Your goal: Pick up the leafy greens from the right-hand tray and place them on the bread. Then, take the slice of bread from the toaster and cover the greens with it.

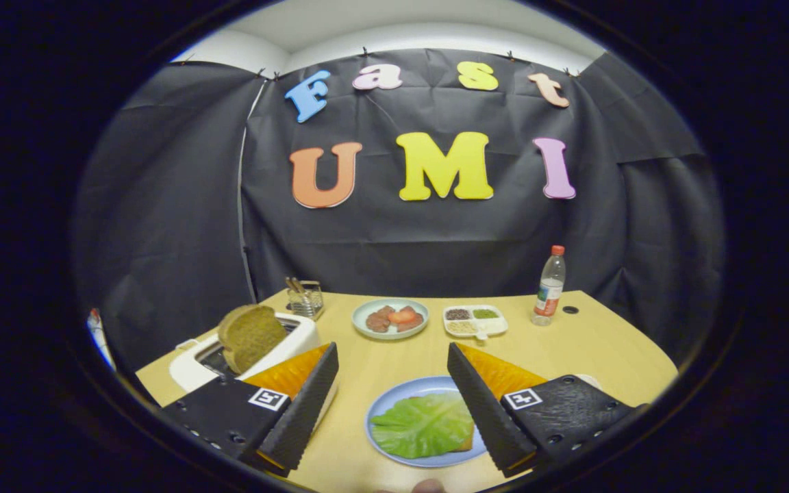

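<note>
1. Tool (392, 356) was spread wide, nothing between its fingers, hovering above the wooden surface (572, 349).
2. Blue plate (384, 411) sat between the fingers, close in, with its right edge hidden behind the right finger (487, 411).
3. Leafy greens (422, 424) lay flat on that plate, covering a slice of bread; only a brown corner of the bread (464, 446) showed at the lower right of the leaf, next to the right finger.
4. Greens were already on the bread, touching neither finger as far as I could tell.
5. White toaster (257, 346) stood on the surface just beyond the left finger (305, 404), partly hidden by it.
6. Second slice of bread (251, 335) stood up out of the toaster slot, tilted, still in the toaster.
7. Further back, beyond the fingertips: a pale green plate (390, 319) with reddish-brown food pieces on it.
8. Just right of that plate: a white compartment tray (474, 320) with dark, green and pale contents in separate sections.
9. Clear bottle with red cap (550, 286) stood upright to the right of the tray, near the back edge of the surface.
10. Small glass holder (305, 298) with sticks in it stood behind the toaster.
11. A fingertip of the person (429, 486) showed at the near edge, below the blue plate.
</note>
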`<action>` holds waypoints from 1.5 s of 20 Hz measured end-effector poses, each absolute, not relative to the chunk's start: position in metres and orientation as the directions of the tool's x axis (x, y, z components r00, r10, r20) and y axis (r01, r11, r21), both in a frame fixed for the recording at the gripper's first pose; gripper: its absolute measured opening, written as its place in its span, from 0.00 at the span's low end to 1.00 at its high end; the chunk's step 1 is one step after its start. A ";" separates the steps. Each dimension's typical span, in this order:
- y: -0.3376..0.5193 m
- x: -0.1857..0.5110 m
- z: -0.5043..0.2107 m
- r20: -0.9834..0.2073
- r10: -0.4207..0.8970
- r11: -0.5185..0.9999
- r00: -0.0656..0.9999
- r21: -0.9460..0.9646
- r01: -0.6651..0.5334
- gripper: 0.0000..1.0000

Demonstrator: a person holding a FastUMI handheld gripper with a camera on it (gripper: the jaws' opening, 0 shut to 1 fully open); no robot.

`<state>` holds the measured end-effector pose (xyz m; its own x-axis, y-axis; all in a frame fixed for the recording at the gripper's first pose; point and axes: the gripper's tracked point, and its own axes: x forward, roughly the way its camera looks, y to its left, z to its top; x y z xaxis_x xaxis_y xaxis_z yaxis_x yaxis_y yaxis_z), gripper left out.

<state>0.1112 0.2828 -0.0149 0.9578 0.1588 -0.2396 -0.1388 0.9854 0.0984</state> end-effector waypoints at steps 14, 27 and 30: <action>0.413 0.113 -0.011 -0.275 0.181 0.981 0.944 0.114 -0.155 0.98; 0.419 0.138 -0.019 -0.324 0.195 0.977 0.926 0.143 -0.156 0.03; 0.405 0.130 0.019 -0.245 0.225 0.963 0.943 0.201 -0.178 0.03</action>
